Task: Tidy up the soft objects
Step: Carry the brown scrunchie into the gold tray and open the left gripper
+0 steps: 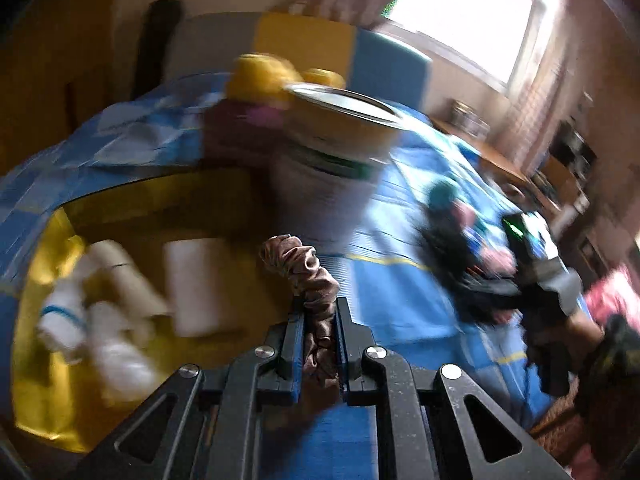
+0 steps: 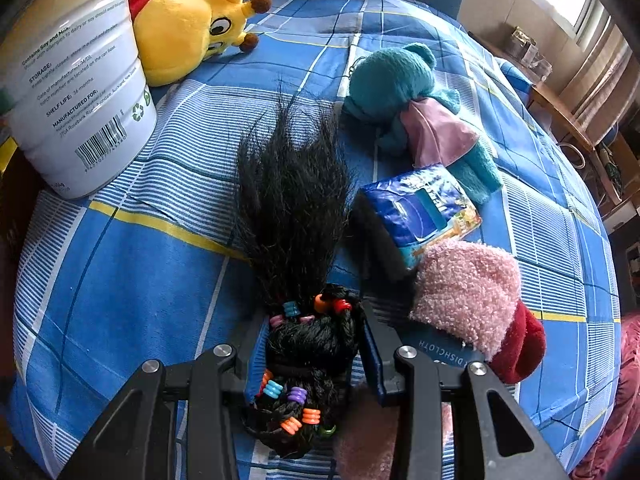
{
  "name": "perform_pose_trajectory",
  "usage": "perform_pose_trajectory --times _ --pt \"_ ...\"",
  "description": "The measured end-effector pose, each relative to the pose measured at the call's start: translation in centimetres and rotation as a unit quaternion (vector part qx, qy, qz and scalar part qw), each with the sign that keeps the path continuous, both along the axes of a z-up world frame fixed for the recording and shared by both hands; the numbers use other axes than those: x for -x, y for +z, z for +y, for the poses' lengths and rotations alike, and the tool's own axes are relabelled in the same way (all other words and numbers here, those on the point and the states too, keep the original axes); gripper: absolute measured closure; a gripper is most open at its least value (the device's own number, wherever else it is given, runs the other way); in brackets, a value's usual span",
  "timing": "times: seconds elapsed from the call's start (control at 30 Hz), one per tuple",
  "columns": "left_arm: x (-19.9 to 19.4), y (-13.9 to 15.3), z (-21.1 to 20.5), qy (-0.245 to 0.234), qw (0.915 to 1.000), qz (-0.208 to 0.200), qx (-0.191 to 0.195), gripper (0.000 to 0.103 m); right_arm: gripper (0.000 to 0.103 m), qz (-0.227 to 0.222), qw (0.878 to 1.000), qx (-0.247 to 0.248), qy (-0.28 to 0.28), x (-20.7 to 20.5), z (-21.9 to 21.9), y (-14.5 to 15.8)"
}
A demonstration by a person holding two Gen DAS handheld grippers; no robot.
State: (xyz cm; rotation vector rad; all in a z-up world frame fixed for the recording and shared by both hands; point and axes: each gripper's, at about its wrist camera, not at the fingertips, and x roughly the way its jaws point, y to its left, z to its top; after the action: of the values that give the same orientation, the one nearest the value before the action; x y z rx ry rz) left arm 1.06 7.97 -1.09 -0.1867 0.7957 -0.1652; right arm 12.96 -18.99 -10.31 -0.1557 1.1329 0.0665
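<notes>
Left wrist view, blurred by motion. The left gripper (image 1: 319, 320) is clamped on a brown scrunchie (image 1: 310, 276), which sticks up from between its fingers. Just beyond it stands one white tin can (image 1: 332, 156) with an open top, on the blue checked bed (image 1: 400, 288). Behind the can, a yellow plush (image 1: 264, 76) (only a smear). To the left, off the bed's edge, a yellow box (image 1: 40, 360) holds several white rolls (image 1: 192, 284); count unclear, four or so. At the right, the other gripper's body shows over a dark heap, too blurred to read.

Right wrist view, sharp. The right gripper (image 2: 308, 344) has its jaws set around one black hair piece (image 2: 296, 208) with coloured beads; the braided bun sits between the fingers, pads touching or nearly touching its sides, loose strands fanning toward the bed's far edge. Just right of the gripper: one pink fuzzy sock (image 2: 468, 292), a red cloth (image 2: 520, 344) under it, one blue packet (image 2: 424, 208), one teal plush (image 2: 404, 92) with a pink scarf. A label reading DISHCLOTH peeks out under the sock. Far left corner: the white tin can (image 2: 80, 92) and one yellow plush (image 2: 188, 36) touching it. Another pink fuzzy piece (image 2: 368, 436) lies below the jaws.
</notes>
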Motion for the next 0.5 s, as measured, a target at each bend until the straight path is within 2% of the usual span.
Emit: perform_pose_trajectory --times 0.13,0.27,0.37,0.5 --pt "-1.0 -0.4 4.8 0.066 0.9975 0.016 0.021 0.09 0.064 0.001 1.0 0.002 -0.001 -0.1 -0.1 0.1" --pt "-2.2 -1.5 10.1 0.129 0.9887 0.046 0.06 0.09 0.064 0.0 1.0 0.005 -0.001 -0.2 0.0 0.2" --pt "-2.5 -2.4 12.8 0.174 0.9812 0.06 0.058 0.089 0.064 0.0 1.0 0.006 0.0 -0.2 0.0 0.2" --pt "-3.6 -4.3 14.8 0.2 0.975 0.091 0.031 0.087 0.064 0.0 1.0 0.007 0.001 -0.1 0.1 0.2"
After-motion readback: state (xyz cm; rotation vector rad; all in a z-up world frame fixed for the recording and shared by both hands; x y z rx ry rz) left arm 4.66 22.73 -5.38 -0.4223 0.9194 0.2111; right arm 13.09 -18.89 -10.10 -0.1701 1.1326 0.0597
